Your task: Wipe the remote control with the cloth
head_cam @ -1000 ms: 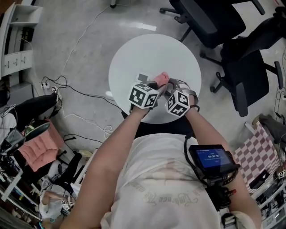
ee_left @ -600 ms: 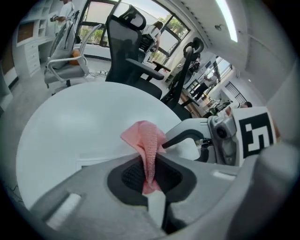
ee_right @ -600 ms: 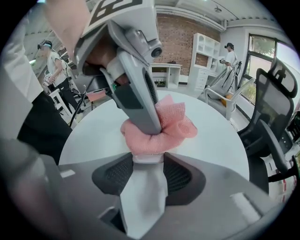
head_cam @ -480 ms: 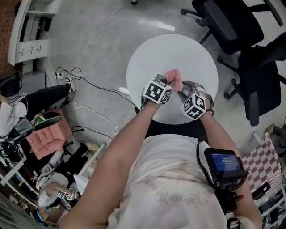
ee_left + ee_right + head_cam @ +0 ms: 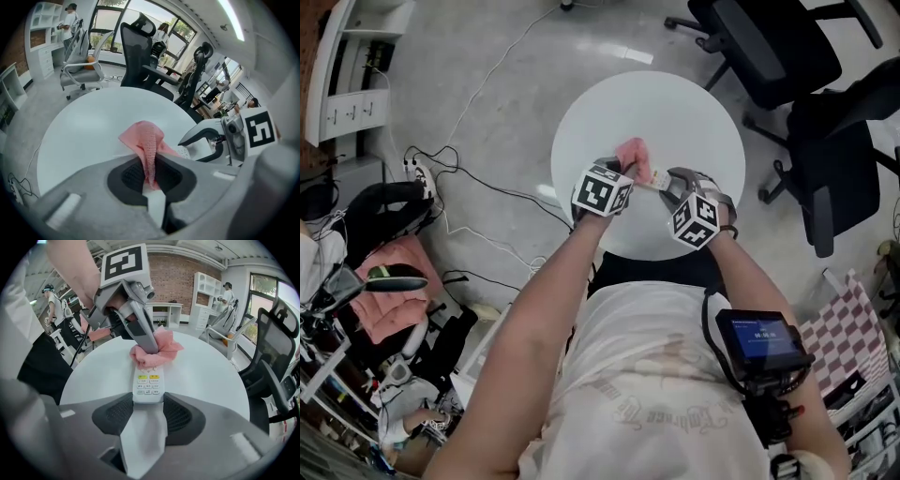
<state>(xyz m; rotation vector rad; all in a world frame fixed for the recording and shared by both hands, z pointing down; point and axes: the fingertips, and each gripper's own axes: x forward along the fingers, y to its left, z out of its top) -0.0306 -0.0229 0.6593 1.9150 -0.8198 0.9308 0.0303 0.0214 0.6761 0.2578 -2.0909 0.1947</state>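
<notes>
On remote control [image 5: 148, 383], tiny illegible print

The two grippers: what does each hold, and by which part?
Left gripper pinches the pink knitted cloth by a bunched fold; right gripper clamps the white plastic remote control by one end.

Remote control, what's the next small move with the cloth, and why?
Probably draw the left gripper along the remote toward the right gripper. The cloth pinched in the left gripper covers only the remote's far end. The keys nearer the right gripper, which clamps the near end, lie bare.
</notes>
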